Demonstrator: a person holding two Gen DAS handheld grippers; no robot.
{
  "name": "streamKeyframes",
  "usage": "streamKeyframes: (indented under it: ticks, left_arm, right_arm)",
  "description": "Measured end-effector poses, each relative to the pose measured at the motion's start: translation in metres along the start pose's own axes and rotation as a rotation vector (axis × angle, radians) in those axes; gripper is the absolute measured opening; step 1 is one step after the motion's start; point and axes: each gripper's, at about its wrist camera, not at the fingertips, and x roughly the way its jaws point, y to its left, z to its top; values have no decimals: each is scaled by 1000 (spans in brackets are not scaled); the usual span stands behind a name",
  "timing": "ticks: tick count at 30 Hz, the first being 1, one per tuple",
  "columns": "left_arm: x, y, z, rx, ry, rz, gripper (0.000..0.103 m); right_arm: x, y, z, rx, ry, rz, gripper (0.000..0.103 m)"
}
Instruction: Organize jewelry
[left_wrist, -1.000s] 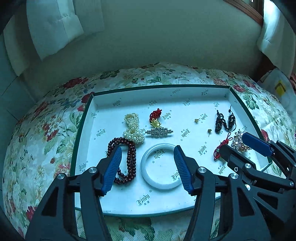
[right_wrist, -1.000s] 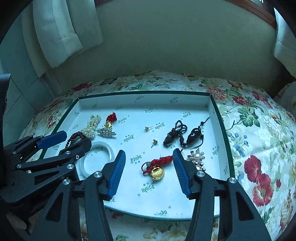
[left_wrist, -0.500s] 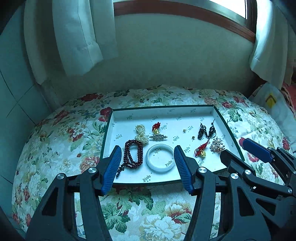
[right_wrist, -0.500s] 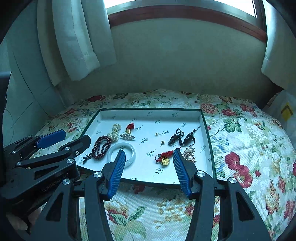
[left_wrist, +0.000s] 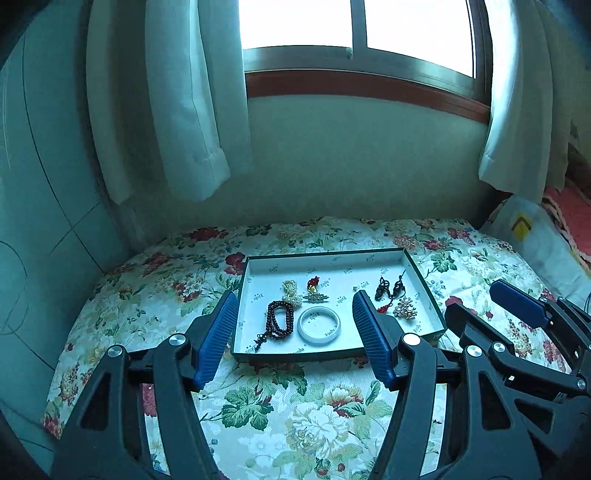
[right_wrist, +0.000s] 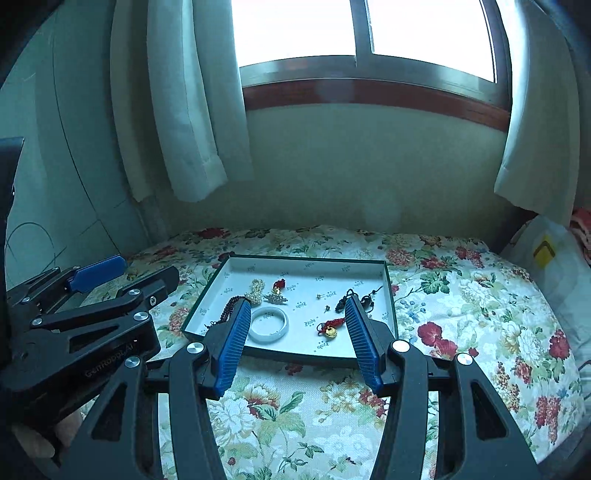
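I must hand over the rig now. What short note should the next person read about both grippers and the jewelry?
Left gripper: open, empty, held back from the tray.
Right gripper: open, empty, also held back.
All jewelry lies in the tray on the floral cloth: dark red bead string, white bangle, pearl strand, red-and-gold charm, black earrings, crystal brooch.
Done: pieces lie apart, nothing outside the tray.
Left: I see no further step; check the two small studs.
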Motion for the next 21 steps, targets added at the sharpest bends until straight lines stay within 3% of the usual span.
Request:
streamKeyframes:
  ticks: [21]
  left_arm:
    - [-49, 5, -8, -14, -57, 8, 67]
  right_arm:
    - [-42, 9, -6, -23, -56, -4, 53]
